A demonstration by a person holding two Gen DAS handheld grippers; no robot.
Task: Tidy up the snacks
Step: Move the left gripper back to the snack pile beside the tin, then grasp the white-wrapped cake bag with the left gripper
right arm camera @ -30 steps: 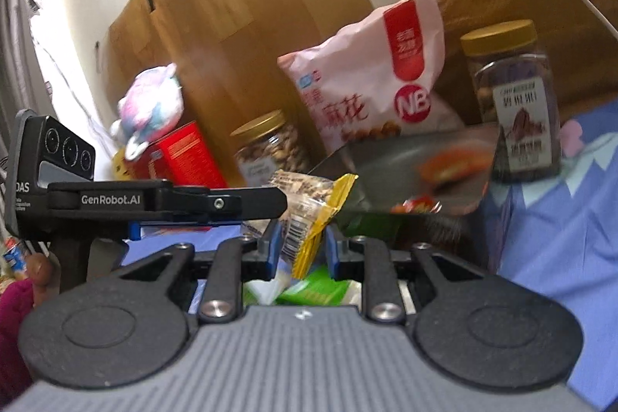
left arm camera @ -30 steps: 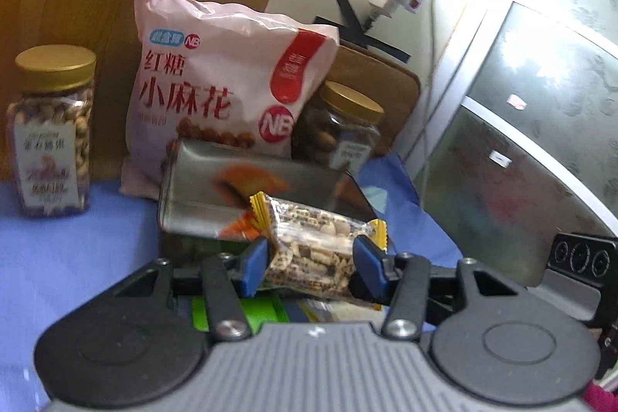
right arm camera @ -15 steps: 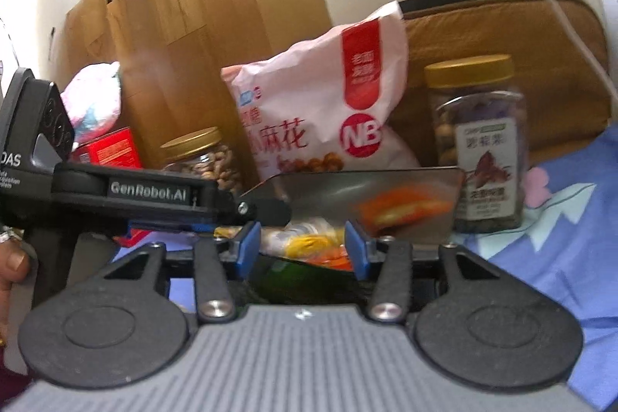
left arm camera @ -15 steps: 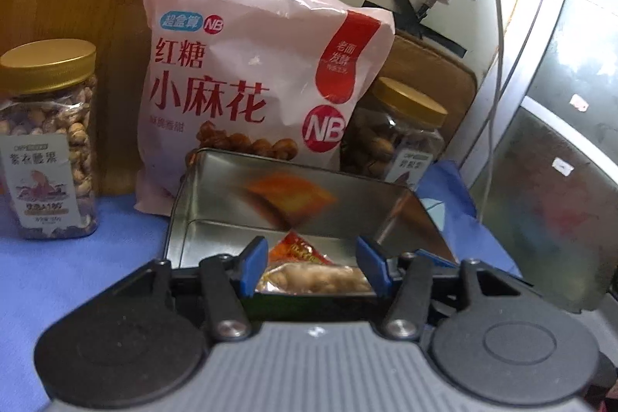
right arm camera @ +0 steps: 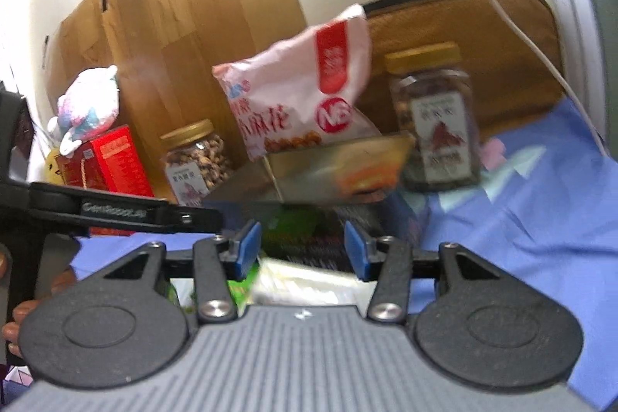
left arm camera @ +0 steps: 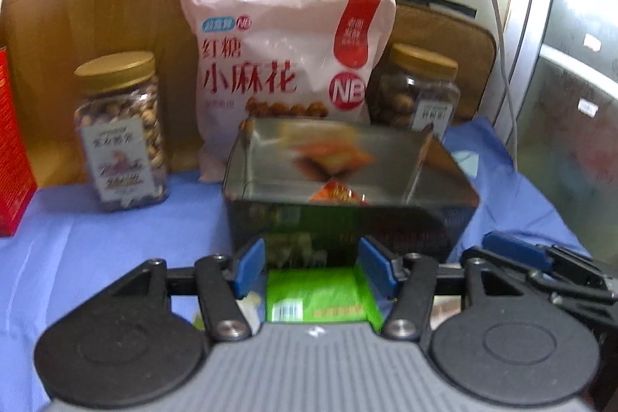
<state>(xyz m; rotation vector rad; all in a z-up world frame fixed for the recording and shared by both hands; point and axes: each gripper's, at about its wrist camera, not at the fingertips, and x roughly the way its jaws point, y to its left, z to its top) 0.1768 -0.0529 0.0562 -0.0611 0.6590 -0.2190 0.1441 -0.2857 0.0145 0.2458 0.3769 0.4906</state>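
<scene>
1. Both grippers have backed off the tin (left arm camera: pixel 347 180), their snack bars dropped.
2. Left gripper (left arm camera: pixel 314 267) and right gripper (right arm camera: pixel 303 250) hover wide apart, empty.
3. The tin sits open on the blue cloth (left arm camera: pixel 116 250), an orange packet (left arm camera: pixel 336 194) inside.

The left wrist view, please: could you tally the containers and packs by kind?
Gold-lidded jars: 2, left jar and right jar
Pink snack bag: 1
Metal tin: 1
Red box: 1
Green packet: 1
Total: 6
</scene>
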